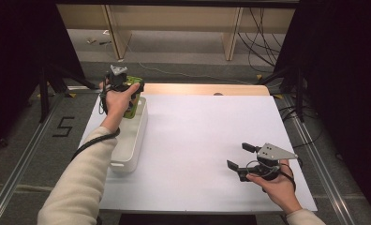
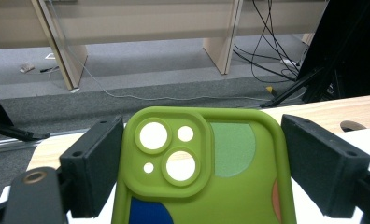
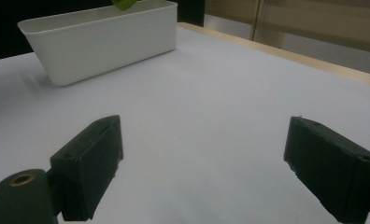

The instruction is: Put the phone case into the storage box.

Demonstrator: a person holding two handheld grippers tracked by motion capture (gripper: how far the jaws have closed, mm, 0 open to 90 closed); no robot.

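Right gripper [image 1: 240, 161]: near edge of the table [image 1: 207, 140], jaws wide and empty, idle. Left gripper [image 1: 127, 84]: jaws clamped on the side edges of a phone case [image 2: 206, 177], held upright above the far end of the white bin [image 1: 132, 140]; judged mid-task, case grasped but not yet set down. Case: lime green, raised camera block with round cut-outs, pale green, blue and orange patches.

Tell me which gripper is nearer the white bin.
Left. The left gripper holds the green phone case over the white bin's far end; the right gripper sits open across the table.
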